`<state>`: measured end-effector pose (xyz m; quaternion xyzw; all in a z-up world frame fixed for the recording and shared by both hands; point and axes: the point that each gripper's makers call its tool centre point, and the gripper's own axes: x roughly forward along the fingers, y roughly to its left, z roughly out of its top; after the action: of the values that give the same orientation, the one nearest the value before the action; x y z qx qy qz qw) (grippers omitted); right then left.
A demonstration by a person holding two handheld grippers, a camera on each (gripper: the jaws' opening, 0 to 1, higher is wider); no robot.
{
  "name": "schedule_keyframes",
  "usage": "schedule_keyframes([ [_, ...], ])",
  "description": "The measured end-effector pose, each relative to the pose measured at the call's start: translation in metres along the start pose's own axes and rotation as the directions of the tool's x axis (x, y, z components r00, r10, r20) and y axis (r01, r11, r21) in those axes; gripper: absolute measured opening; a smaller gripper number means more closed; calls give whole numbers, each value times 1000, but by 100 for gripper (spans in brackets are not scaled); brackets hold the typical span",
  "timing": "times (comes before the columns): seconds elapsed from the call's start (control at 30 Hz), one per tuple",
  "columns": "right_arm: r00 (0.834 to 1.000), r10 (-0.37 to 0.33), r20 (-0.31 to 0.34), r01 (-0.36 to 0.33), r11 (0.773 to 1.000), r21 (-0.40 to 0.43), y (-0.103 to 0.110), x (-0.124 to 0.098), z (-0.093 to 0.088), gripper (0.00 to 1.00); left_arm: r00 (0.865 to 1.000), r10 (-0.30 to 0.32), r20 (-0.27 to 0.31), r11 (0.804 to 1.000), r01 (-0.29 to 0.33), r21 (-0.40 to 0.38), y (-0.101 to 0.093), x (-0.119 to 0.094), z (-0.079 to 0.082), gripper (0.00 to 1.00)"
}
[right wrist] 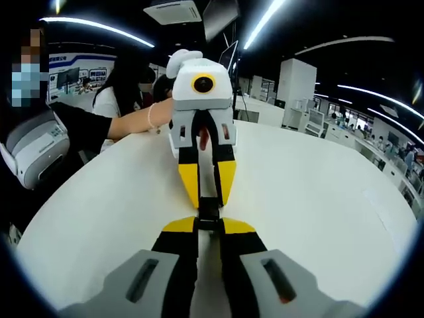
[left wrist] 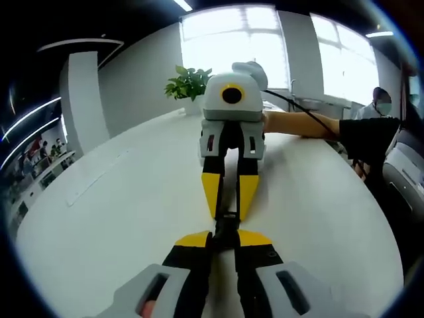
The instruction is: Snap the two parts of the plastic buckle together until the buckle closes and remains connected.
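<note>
A: Left gripper view, near end: left gripper (left wrist: 225, 237) jaws rise from the bottom, yellow tips pinched on the near end of the black buckle (left wrist: 227, 222).
B: Same piece further out?
A: Yes. The right gripper (left wrist: 230, 199) comes in nose to nose from the far side, its yellow tips pinched on the buckle's far end. The buckle sits between the two sets of tips, just above the desk (left wrist: 119, 218). Can't tell if the two parts are latched, too small and dark.
B: Right gripper view?
A: Mirror of it. Right gripper (right wrist: 209, 226) jaws closed on the buckle (right wrist: 208, 211) at the near end, left gripper (right wrist: 207, 192) opposite, closed on the far end.
B: What differs between the views?
A: Left gripper view has a potted plant (left wrist: 188, 83) at the far desk edge, bright windows (left wrist: 232, 40) behind, a black cable (left wrist: 301, 109) running off the right gripper, and the person's forearm (left wrist: 298, 123) in a black sleeve at far right. Right gripper view has the forearm (right wrist: 136, 120) at far left with a wrist band, a grey chair (right wrist: 36, 149) at left, other people behind, ceiling light strips (right wrist: 96, 28) and workstations at far right.
B: Surface?
A: White, rounded, plain.
</note>
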<state>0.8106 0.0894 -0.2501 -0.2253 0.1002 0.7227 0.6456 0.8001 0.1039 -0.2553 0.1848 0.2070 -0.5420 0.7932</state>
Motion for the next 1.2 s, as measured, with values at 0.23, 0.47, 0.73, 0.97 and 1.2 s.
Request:
schedule_keyframes([
  [0.23, 1000, -14, -3, 14, 1000, -4, -3, -1, 0, 11, 1000, 23, 1, 999, -23, 28, 5, 2, 2, 12],
  [0.47, 999, -35, -3, 35, 999, -3, -8, -3, 0, 11, 999, 47, 1, 998, -47, 40, 11, 3, 2, 13],
  [0.73, 997, -70, -14, 69, 997, -13, -16, -6, -3, 11, 997, 75, -3, 996, -75, 50, 20, 3, 3, 14],
  [0.97, 993, -116, -15, 116, 993, -26, -25, -10, -3, 11, 995, 96, -4, 994, -96, 47, 26, 2, 3, 16],
  [1.2, 981, -192, -23, 191, 981, -36, -40, -18, -9, 11, 996, 88, 3, 995, -88, 52, 23, 2, 6, 16],
])
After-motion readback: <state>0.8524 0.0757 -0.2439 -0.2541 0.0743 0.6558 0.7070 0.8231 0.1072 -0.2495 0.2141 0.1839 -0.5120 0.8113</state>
